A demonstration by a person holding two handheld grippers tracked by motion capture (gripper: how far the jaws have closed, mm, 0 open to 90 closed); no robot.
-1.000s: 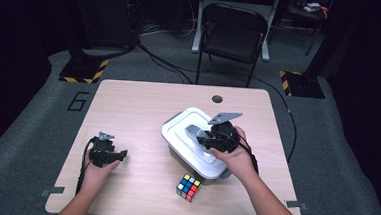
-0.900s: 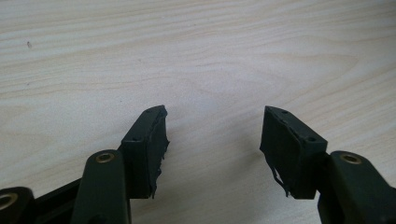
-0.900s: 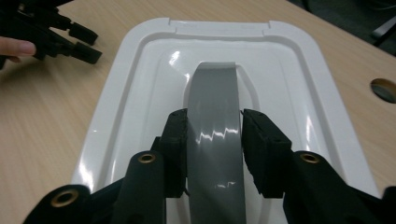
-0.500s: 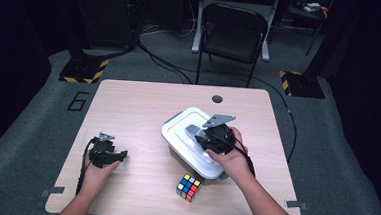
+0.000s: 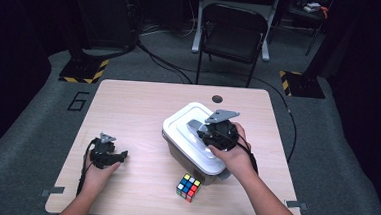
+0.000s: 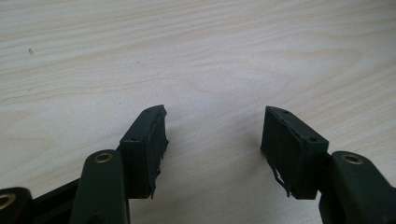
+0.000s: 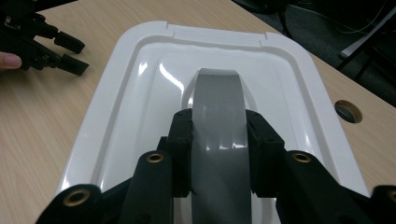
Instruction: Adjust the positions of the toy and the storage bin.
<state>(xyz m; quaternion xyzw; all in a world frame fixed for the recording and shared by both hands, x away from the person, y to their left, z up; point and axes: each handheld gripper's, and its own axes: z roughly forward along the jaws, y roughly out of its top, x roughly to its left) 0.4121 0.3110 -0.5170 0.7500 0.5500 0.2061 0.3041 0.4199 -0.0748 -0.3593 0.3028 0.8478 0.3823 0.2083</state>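
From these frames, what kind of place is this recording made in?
Probably a lab or studio set up for recording: a lone wooden table on grey carpet, black drapes around, hazard-striped stand bases, loose cables and a folding chair.

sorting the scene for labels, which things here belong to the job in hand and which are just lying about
In the job:
white lidded box
its grey handle, clamped by the right gripper

Lying about:
puzzle cube
left gripper, open over bare table
chair
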